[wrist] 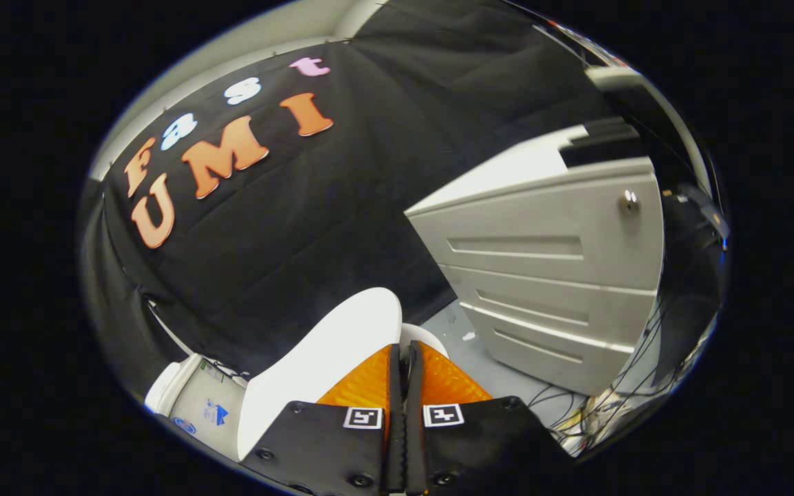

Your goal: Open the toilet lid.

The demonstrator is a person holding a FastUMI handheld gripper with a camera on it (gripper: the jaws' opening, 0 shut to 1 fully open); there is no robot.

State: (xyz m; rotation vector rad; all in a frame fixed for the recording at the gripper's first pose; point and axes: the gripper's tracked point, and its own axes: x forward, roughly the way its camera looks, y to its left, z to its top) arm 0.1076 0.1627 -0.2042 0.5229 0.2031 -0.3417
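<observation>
The white toilet lid [328,351] is raised and tilted, its broad oval face just beyond my fingertips and mostly to their left. A small part of its white rim shows to the right of the tips. Behind it, lower left, stands the white toilet tank [194,403] with a sticker on it. My gripper [405,353] is shut, the two fingers pressed together with only a thin dark line between them. Their tips lie against or right by the lid's edge; I cannot tell whether they touch it.
A white drawer cabinet [555,275] with a round lock stands on the right, beyond the fingers. Grey floor [452,324] lies between it and the toilet. A tangle of cables [597,406] runs along the floor at the cabinet's foot. Black cloth walls the back.
</observation>
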